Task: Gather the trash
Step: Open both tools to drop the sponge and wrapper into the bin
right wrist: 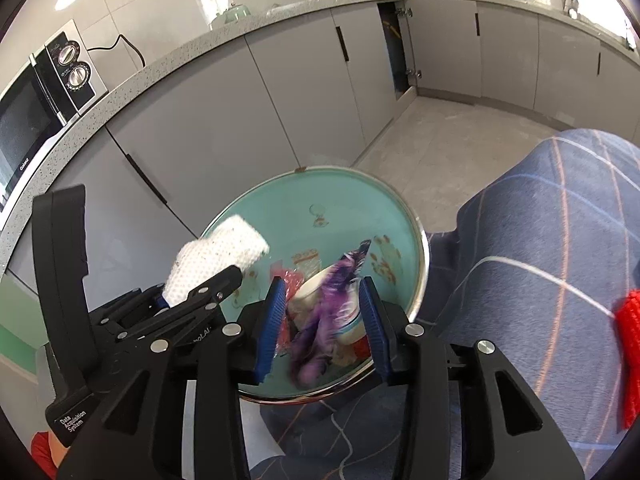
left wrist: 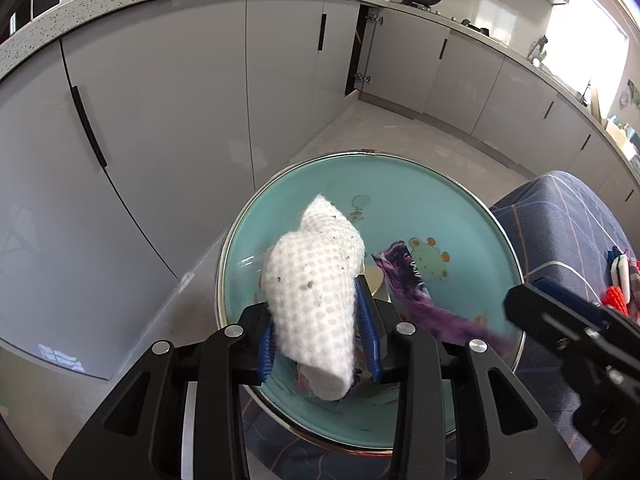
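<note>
A round teal basin (left wrist: 400, 200) with a metal rim and cartoon prints lies below both grippers. My left gripper (left wrist: 316, 308) is shut on a crumpled white dotted paper towel (left wrist: 312, 280) with dark specks, which sticks up above the basin. The right wrist view shows the same towel (right wrist: 224, 252) at the left. My right gripper (right wrist: 323, 282) is open over the basin (right wrist: 344, 196). A purple wrapper (right wrist: 320, 320), blurred, hangs loose between its blue pads without touching them. Under it in the basin lie a white cup (right wrist: 312, 292) and red wrappers (right wrist: 290, 280).
The basin rests on a blue checked cloth (right wrist: 540, 240) bearing a red knitted item (right wrist: 630, 352). Grey cabinets (left wrist: 160, 100) under a speckled counter curve behind. A microwave (right wrist: 24, 120) stands on the counter at the left. One cabinet door (right wrist: 394, 52) is ajar. Pale floor (right wrist: 460, 140) lies beyond.
</note>
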`<state>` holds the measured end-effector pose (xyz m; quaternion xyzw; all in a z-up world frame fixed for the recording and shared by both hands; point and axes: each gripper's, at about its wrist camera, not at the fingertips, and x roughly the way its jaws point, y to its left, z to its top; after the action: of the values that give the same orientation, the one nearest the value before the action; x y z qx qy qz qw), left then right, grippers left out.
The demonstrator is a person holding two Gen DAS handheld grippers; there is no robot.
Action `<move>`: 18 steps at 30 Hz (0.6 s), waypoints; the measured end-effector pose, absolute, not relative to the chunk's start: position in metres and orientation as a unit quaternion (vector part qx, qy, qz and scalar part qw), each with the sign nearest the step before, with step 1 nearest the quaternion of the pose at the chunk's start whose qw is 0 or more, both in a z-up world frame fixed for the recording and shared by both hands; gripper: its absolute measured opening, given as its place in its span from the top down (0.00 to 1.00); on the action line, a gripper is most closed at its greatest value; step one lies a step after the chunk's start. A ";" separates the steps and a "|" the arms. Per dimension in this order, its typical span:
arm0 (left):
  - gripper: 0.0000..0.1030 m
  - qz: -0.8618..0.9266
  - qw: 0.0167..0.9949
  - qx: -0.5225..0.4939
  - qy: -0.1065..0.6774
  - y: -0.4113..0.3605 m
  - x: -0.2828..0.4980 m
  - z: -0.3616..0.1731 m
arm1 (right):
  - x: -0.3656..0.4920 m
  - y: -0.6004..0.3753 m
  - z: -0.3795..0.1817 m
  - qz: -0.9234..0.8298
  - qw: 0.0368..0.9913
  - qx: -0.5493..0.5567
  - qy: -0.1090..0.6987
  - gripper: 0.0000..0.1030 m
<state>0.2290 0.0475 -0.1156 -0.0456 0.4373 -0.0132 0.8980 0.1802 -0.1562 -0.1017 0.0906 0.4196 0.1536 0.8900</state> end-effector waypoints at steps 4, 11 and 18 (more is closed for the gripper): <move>0.38 -0.006 0.903 -0.046 0.426 0.048 0.223 -0.110 | 0.176 -0.164 -0.095 0.149 0.893 0.102 0.413 0.61; 0.23 0.023 0.914 -0.048 0.403 0.050 0.210 -0.092 | 0.160 -0.181 -0.077 0.137 0.904 0.115 0.389 0.42; 0.19 0.024 0.918 -0.044 0.393 0.040 0.195 -0.077 | 0.141 -0.208 -0.065 0.104 0.914 0.118 0.373 0.39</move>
<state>0.1947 0.0404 -0.0766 -0.0445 0.3927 0.0238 0.9183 0.1415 -0.2078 -0.0654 0.1184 0.3732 0.1038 0.9143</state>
